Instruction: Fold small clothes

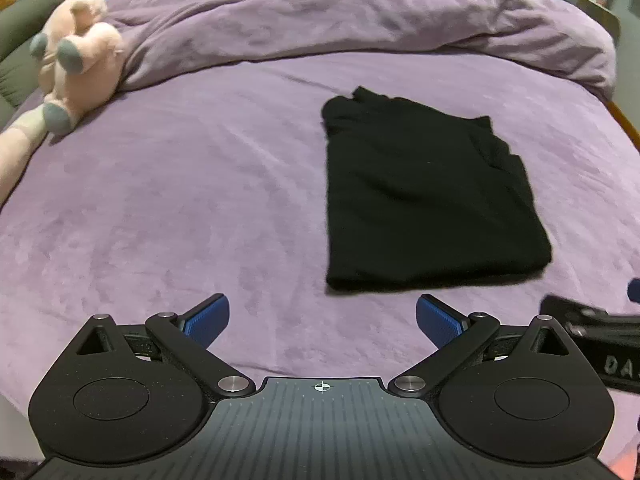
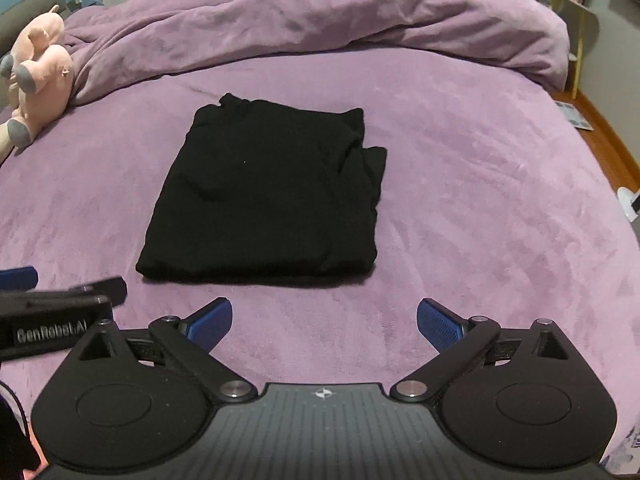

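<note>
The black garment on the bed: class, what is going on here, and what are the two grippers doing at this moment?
A person holds a gripper in each hand over a bed with a purple cover. The black garment lies folded into a neat rectangle on it. The left gripper and the right gripper are both open and empty, short of the garment's near edge and not touching it. A pink plush toy lies off to the left by the bunched duvet.

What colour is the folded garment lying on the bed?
Plain black, no visible pattern: the folded fabric garment shows best in the right wrist view, against the purple bedcover.

Purple bed [image 2: 480,160] (perhaps wooden floor [image 2: 608,136]).
</note>
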Tool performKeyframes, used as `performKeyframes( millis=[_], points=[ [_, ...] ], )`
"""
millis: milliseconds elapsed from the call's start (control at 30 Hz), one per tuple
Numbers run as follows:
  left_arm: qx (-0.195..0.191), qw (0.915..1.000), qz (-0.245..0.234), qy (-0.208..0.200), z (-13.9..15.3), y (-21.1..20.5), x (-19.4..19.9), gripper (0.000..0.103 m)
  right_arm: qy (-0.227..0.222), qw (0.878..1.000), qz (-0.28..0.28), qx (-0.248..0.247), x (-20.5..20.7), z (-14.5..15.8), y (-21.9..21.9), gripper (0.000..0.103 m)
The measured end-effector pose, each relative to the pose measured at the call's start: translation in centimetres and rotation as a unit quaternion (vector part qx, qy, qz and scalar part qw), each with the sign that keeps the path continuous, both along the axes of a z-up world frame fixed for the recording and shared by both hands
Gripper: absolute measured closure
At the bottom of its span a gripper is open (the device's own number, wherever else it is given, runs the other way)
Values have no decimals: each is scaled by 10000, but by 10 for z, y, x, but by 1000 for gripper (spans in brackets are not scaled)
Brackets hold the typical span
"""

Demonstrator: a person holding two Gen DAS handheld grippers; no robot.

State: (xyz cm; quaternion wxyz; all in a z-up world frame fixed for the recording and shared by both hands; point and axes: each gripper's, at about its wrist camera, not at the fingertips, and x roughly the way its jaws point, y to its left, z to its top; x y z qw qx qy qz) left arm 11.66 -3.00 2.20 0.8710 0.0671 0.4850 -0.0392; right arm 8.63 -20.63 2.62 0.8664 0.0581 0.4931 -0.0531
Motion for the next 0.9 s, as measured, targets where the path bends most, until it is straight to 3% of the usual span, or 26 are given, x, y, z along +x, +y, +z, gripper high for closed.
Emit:
performKeyframes(
  millis=[367, 900],
  points=[
    [-63, 9996, 63, 278, -4, -1, 4, 1, 170, 9996, -237, -41, 3, 0, -4, 4],
    [-12, 9994, 5, 347, -5, -3, 6, 1, 233, 9994, -265, -10, 5, 2, -1, 4]
  ],
)
